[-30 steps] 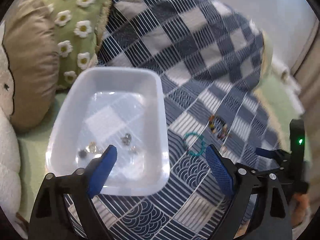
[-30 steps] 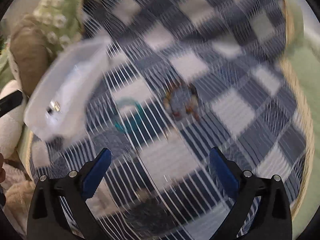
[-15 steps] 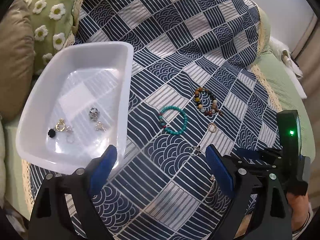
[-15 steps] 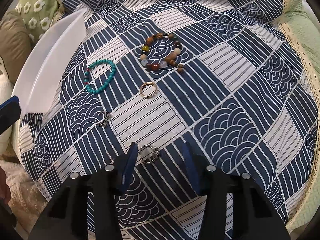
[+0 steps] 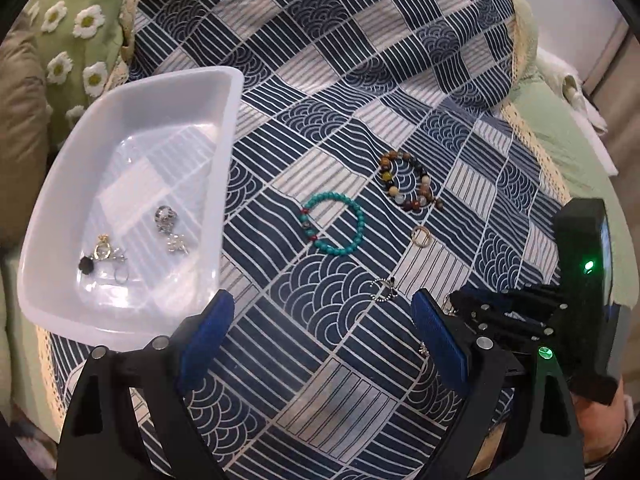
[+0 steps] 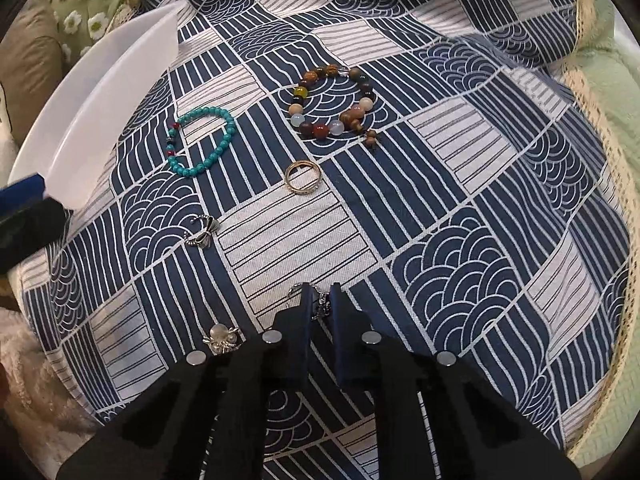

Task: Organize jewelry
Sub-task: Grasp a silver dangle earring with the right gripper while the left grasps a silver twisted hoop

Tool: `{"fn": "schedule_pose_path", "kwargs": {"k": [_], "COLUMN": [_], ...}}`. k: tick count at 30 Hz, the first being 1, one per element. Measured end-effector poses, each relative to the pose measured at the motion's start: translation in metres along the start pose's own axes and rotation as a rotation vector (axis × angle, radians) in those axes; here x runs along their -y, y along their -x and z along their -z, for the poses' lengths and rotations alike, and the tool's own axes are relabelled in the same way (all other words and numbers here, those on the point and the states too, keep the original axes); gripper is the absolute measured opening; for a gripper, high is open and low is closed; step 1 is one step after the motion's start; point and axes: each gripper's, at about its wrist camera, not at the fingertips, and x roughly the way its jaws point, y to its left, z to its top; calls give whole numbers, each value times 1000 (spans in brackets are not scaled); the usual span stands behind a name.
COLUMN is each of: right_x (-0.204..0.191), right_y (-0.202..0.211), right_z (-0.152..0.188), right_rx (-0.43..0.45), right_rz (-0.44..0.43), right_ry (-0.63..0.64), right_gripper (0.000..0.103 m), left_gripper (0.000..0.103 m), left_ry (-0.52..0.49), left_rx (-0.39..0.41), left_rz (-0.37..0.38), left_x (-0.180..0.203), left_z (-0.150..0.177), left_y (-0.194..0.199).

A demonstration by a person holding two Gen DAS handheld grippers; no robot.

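A white plastic tray (image 5: 52, 208) lies on the left of the patterned cloth and holds several small rings and earrings (image 5: 166, 218). On the cloth lie a turquoise bead bracelet (image 5: 334, 224), a mixed-colour bead bracelet (image 5: 408, 186), a gold ring (image 5: 421, 236) and a silver bow ring (image 5: 384, 289). My left gripper (image 5: 320, 328) is open and empty above the cloth. My right gripper (image 6: 321, 296) is shut on a small silver ring (image 6: 322, 304) down at the cloth. A pearl flower ring (image 6: 221, 336) lies just left of it.
A blue and white patchwork cloth (image 6: 460, 184) with a lace edge covers a green bedspread (image 6: 608, 92). A green daisy cushion (image 5: 76, 32) and a tan cushion (image 5: 20, 128) sit behind the tray. The tray's side (image 6: 100, 108) shows in the right wrist view.
My right gripper's jaws have closed around the small silver ring on the cloth. The left gripper has stayed open and shifted only slightly.
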Motion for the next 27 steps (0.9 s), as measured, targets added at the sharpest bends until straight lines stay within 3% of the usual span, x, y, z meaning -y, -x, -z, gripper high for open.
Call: {"fn": "schedule_pose_path", "kwargs": {"k": [12,16,20,22,27], "right_x": [33,47,51,50,49], "right_y": [27,30,33,34,35], "right_z": [-5,-7,-4,-3,-2], "right_rx": [96,103,107,109,107], "right_rz": [-11,-22,-35,-40,-50], "right_ry": [-80,-116,-128,-125,-119], "right_gripper": [9,9,9,9,9], "left_gripper": [86,85,72,71,48], "left_ry": [-25,-4,30,34,25], "left_rx": [-76,-124,-184,-172,-151], "left_rz": [-64,-39,-26,-41,-98], "left_x": [22,31,33,34,36], "left_z": [0,-2,-3,-4,-7], "left_y": [-41,-61,-81,-82,-84]}}
